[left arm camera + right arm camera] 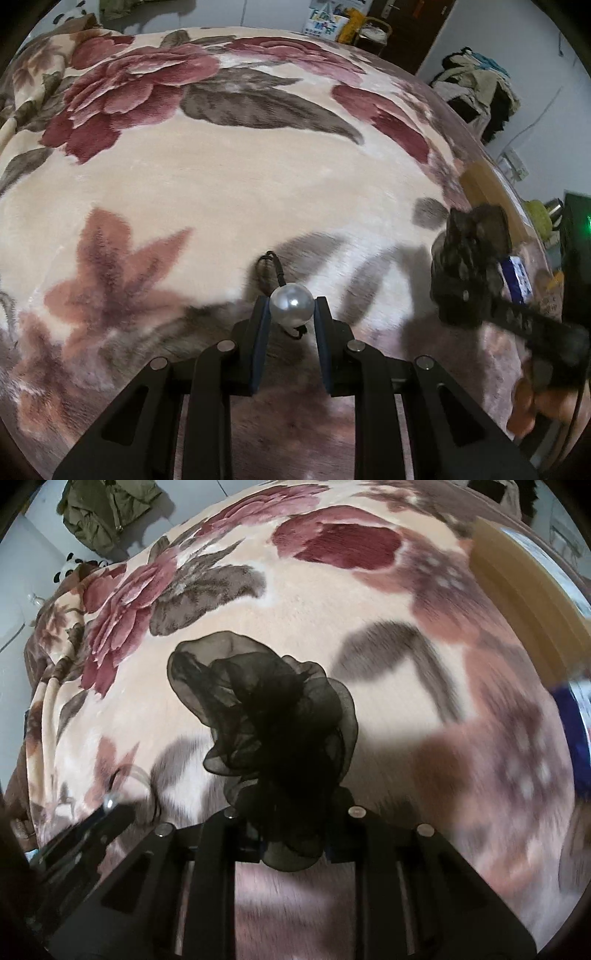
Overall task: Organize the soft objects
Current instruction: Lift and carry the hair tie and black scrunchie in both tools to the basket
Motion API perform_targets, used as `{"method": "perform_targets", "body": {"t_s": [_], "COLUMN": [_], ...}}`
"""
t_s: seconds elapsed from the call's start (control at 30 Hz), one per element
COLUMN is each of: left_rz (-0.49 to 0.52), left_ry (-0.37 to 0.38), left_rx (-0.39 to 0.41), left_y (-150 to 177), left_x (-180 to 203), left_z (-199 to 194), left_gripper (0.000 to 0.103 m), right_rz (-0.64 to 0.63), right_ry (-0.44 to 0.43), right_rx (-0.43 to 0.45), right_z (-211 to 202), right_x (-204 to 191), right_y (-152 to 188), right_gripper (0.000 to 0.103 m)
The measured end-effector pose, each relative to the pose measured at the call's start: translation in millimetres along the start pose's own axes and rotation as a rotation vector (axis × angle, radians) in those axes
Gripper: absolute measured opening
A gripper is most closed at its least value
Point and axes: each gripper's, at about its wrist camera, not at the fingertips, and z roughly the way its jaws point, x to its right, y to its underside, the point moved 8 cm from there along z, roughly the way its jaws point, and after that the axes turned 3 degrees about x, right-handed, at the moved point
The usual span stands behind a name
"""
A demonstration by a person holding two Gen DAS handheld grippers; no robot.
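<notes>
A pearl hair tie (291, 303) is clamped between the narrowed pads of the left gripper (290, 314), above the floral blanket (221, 192). A black sheer scrunchie (273, 723), ruffled and bunched, is held by the right gripper (291, 834) at 6 o'clock in the right wrist view; its fingers are hidden by the fabric.

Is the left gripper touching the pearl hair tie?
Touching. The left wrist view shows the left gripper with both pads pressed against the pearl hair tie.
</notes>
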Motion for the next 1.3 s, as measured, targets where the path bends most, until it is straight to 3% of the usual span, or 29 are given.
{"method": "perform_targets", "body": {"t_s": [0.4, 0.8, 1.3], "left_rz": [0.085, 0.164, 0.223], "left_ry": [0.038, 0.068, 0.081], "left_rx": [-0.047, -0.063, -0.040], "left_y": [32, 52, 49], "left_x": [54, 102, 140], "left_z": [-5, -15, -34], "left_gripper": [0.023, 0.023, 0.023], "right_rz": [-0.008, 0.027, 0.057], "right_ry": [0.080, 0.121, 0.115], "right_rx": [-0.019, 0.018, 0.069], "right_z": [-47, -82, -118], "right_x": [24, 49, 65], "right_y": [60, 80, 84], "right_gripper": [0.022, 0.022, 0.022]}}
